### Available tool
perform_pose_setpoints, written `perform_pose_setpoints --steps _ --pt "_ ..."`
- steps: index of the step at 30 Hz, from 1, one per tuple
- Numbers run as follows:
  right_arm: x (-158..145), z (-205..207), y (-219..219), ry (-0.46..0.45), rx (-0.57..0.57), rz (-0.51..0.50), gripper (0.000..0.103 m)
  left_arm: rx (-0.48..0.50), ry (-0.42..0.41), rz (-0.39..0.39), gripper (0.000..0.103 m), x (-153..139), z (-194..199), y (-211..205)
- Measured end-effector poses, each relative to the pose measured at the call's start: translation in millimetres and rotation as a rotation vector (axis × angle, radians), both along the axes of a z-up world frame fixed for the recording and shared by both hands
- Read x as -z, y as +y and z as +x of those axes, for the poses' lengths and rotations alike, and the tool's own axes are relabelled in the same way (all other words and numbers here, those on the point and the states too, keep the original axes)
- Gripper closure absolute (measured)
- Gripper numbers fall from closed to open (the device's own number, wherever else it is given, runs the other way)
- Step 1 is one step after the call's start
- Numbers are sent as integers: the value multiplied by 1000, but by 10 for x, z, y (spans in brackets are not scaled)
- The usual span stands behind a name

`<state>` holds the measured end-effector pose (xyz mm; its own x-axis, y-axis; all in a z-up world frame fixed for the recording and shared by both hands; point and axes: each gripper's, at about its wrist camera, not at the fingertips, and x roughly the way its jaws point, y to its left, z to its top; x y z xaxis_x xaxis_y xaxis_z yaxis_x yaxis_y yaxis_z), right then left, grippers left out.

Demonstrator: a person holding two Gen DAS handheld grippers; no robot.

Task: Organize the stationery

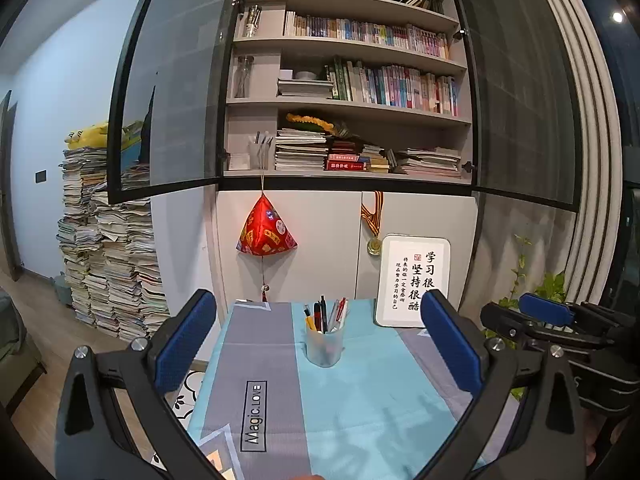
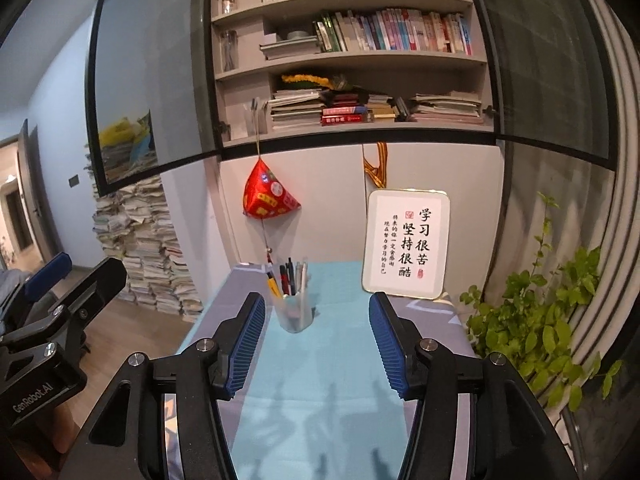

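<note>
A translucent pen cup (image 1: 325,345) holding several pens stands on the far half of the table's blue and grey cloth (image 1: 360,400). It also shows in the right wrist view (image 2: 295,312). My left gripper (image 1: 320,344) is open and empty, held above the table's near side, the cup beyond its fingers. My right gripper (image 2: 318,338) is open and empty, with the cup just beyond its left finger (image 2: 248,340). The right gripper shows at the right edge of the left wrist view (image 1: 560,320). The left gripper shows at the left of the right wrist view (image 2: 60,300).
A framed calligraphy sign (image 1: 414,280) leans on the cabinet at the table's back right. A red pyramid ornament (image 1: 266,232) and a medal (image 1: 374,244) hang above. Bookshelves (image 1: 348,80) rise behind. Stacks of papers (image 1: 108,260) stand left. A green plant (image 2: 540,320) is right.
</note>
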<state>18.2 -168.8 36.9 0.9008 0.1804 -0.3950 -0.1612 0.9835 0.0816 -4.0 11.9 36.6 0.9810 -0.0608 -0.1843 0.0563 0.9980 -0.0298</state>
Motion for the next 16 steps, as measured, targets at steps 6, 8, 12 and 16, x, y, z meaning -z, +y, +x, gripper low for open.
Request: perform_pose_setpoints --steps 6,8,12,16 --pt "-62 -168 14 -28 -2 -1 48 3 -21 2 1 -19 -139 -14" --pt "-74 -204 4 -36 -2 -1 47 2 -29 4 1 -19 -174 -29" --pt "-74 -243 -12 -43 -3 4 46 -3 -44 13 1 -32 -220 -52" --pt "-66 -267 -13 -37 -3 7 46 -1 -40 6 1 -22 -233 -47"
